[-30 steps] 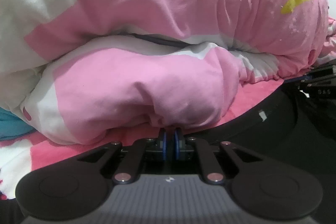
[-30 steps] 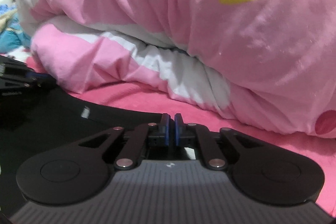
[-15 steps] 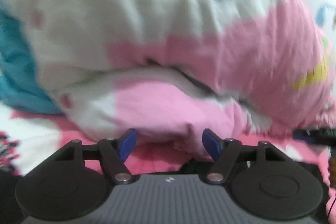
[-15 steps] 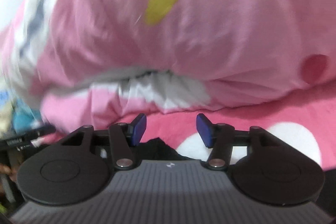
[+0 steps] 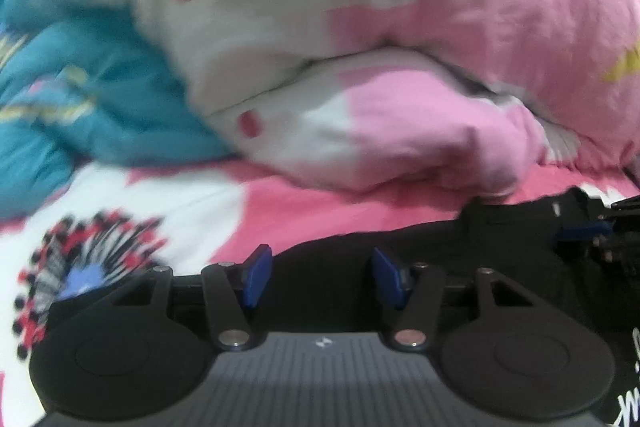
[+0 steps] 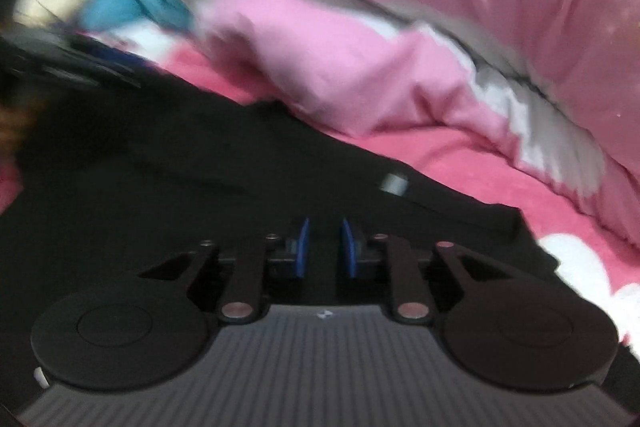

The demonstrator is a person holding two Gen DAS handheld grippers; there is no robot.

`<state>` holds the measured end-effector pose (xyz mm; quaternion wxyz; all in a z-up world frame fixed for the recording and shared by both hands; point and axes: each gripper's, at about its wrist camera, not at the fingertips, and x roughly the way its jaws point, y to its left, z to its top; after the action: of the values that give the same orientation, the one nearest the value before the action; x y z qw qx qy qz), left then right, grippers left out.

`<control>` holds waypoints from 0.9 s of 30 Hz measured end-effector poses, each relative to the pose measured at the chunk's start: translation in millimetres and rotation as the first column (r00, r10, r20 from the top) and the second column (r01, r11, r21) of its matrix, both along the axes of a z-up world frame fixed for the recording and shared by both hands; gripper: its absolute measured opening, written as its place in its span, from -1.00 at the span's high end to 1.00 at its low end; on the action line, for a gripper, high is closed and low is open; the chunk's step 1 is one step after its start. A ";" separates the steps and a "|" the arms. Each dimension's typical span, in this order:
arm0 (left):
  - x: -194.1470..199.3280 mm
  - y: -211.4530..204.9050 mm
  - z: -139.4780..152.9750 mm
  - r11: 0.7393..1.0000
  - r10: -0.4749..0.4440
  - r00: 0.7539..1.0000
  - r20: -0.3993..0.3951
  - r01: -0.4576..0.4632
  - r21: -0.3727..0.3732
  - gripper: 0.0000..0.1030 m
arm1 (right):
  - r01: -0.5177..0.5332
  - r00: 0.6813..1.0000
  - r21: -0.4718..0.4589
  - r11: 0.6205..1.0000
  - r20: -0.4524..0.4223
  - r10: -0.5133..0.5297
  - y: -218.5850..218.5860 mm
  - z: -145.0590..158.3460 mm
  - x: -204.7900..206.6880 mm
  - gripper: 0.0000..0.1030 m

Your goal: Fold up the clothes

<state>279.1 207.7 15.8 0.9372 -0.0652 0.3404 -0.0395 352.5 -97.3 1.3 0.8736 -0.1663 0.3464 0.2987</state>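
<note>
Black garment (image 6: 160,167) motion-blurred, its near part hidden behind both gripper bodies.

A pink-and-white quilt (image 5: 400,27) bulges beside a blue blanket (image 5: 80,87) on a patterned bedsheet (image 5: 160,199).

Since a second ago the left gripper (image 5: 318,277) has released the pink-and-white quilt (image 5: 400,131); its jaws, then shut on a fold, stand apart and empty, having just been closing slightly. The right gripper (image 6: 325,253) has shifted over the black garment (image 6: 180,187); its jaws have just been closing to a narrow gap, nothing between.
</note>
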 end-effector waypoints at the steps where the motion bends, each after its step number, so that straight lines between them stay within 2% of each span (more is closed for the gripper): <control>1: -4.5 7.4 1.4 1.000 0.008 1.000 0.009 -0.007 -0.016 -0.09 | 0.043 0.999 0.003 0.999 0.000 -0.043 -4.9 -1.0 8.7 0.73; 3: -11.2 19.2 1.6 1.000 0.021 0.999 0.032 -0.021 -0.019 -0.10 | 0.162 0.986 0.005 0.987 0.026 -0.162 -16.3 7.8 21.8 0.74; 4: -12.2 22.6 0.0 0.999 0.030 0.999 0.034 -0.030 -0.020 -0.10 | 0.185 0.982 0.009 0.983 0.042 -0.185 -18.3 13.8 22.4 0.74; 7: -13.0 30.8 -7.9 0.997 0.071 0.997 0.026 -0.070 -0.038 -0.10 | 0.109 0.994 0.073 0.991 0.023 -0.111 -7.8 29.4 8.7 0.74; 10: -17.1 37.3 -18.9 0.991 0.112 0.993 0.037 -0.108 -0.076 -0.09 | -0.023 1.000 0.091 0.996 0.021 0.021 31.2 28.3 -9.2 0.74; 12: -18.7 38.4 -19.5 0.992 0.106 0.993 0.050 -0.102 -0.073 -0.09 | -0.106 0.994 0.094 0.990 0.017 0.105 57.3 21.5 -12.1 0.75; 15: -19.5 44.7 -22.1 0.991 0.100 0.993 0.059 -0.094 -0.098 -0.08 | -0.085 0.996 0.042 0.995 -0.008 0.086 76.4 5.3 3.6 0.79; 16: -19.3 47.6 -22.6 0.989 0.102 0.993 0.059 -0.095 -0.115 -0.07 | -0.048 0.999 0.061 0.997 -0.023 0.049 69.0 3.9 13.7 0.81; 18: -18.6 53.4 -23.4 0.984 0.107 0.992 0.061 -0.097 -0.149 -0.07 | 0.027 0.998 0.095 0.995 -0.051 -0.022 54.4 1.4 33.4 0.99; 20: -18.1 56.0 -23.4 0.982 0.110 0.992 0.061 -0.099 -0.162 -0.05 | 0.070 0.998 0.078 0.995 -0.005 -0.070 49.5 11.0 31.4 0.93; 23: -19.0 55.8 -23.6 0.981 0.115 0.991 0.063 -0.104 -0.163 -0.02 | 0.027 1.000 0.113 0.993 -0.007 -0.026 54.1 24.9 17.9 0.93; 25: -20.3 57.6 -24.7 0.979 0.122 0.990 0.068 -0.109 -0.171 0.06 | -0.031 1.000 0.102 0.994 0.002 0.031 70.4 24.5 11.5 0.94; 27: -21.0 63.0 -26.3 0.973 0.130 0.989 0.066 -0.115 -0.202 0.11 | -0.021 1.000 0.074 0.997 -0.009 0.022 82.7 10.9 21.6 0.96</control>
<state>258.1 270.7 -10.6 0.9394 -0.1772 0.2929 -0.0177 374.1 -14.5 12.1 0.8743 -0.1361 0.3375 0.3214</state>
